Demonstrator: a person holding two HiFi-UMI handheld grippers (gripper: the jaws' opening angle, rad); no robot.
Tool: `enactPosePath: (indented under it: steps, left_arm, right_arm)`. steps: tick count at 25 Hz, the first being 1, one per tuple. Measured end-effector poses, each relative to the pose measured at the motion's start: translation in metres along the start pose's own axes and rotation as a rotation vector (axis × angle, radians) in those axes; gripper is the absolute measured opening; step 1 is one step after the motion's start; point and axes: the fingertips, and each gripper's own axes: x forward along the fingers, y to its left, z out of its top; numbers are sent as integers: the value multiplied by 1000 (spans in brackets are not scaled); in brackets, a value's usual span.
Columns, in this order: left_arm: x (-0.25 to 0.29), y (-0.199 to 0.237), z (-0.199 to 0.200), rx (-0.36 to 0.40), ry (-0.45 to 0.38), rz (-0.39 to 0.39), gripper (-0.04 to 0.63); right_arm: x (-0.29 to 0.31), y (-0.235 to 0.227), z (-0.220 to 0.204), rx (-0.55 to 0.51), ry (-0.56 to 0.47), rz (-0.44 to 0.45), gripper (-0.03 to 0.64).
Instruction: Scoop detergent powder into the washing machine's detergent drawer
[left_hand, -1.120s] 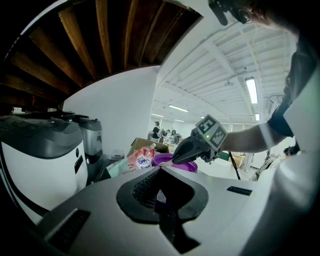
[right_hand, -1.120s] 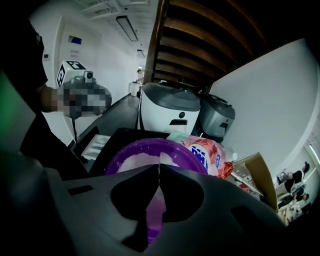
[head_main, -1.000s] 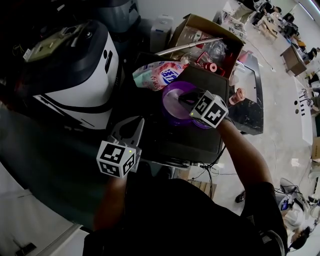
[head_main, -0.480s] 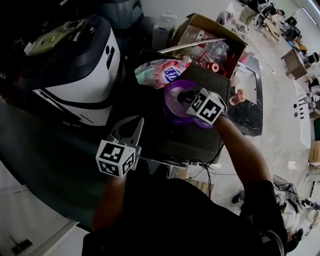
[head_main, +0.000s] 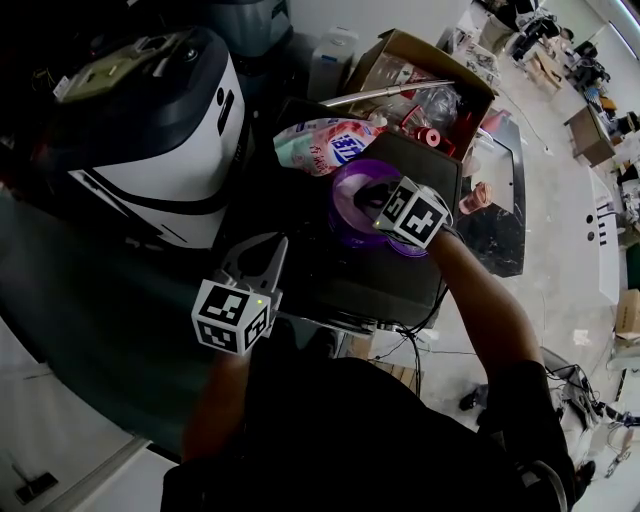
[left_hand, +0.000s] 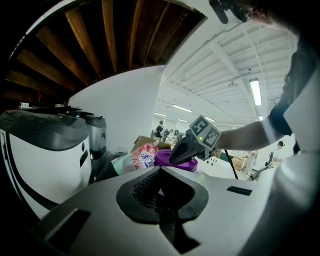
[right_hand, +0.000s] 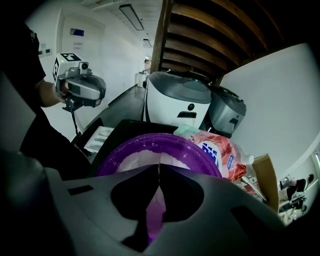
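A purple bowl (head_main: 352, 198) with white powder (right_hand: 135, 162) in it stands on a dark top, beside a pink-and-blue detergent bag (head_main: 322, 142). My right gripper (head_main: 378, 196) points down into the bowl, its jaws shut on a purple scoop handle (right_hand: 154, 212); the scoop's head is hidden. My left gripper (head_main: 265, 250) hovers nearer to me, left of the bowl, shut and holding nothing. The white washing machine (head_main: 165, 150) with a dark lid stands at the left. In the right gripper view a pale compartmented tray (right_hand: 97, 140) lies left of the bowl.
An open cardboard box (head_main: 425, 75) of clutter with a metal rod (head_main: 390, 92) sits behind the bowl. A second grey appliance (right_hand: 227, 115) stands beyond the washing machine. The dark top's edge (head_main: 430, 290) drops to the floor at the right.
The right gripper has edged slightly further over the bowl. The left gripper has stayed in place.
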Motion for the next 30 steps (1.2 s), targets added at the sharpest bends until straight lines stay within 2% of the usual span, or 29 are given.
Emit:
enactPosePath:
  steps: [17, 30]
  left_arm:
    - [-10, -8, -2, 3, 0, -3, 8]
    - [-13, -12, -2, 7, -3, -15, 8]
  right_arm:
    - [-14, 18, -1, 18, 1, 81, 21]
    - [-24, 26, 2, 95, 8, 152, 20]
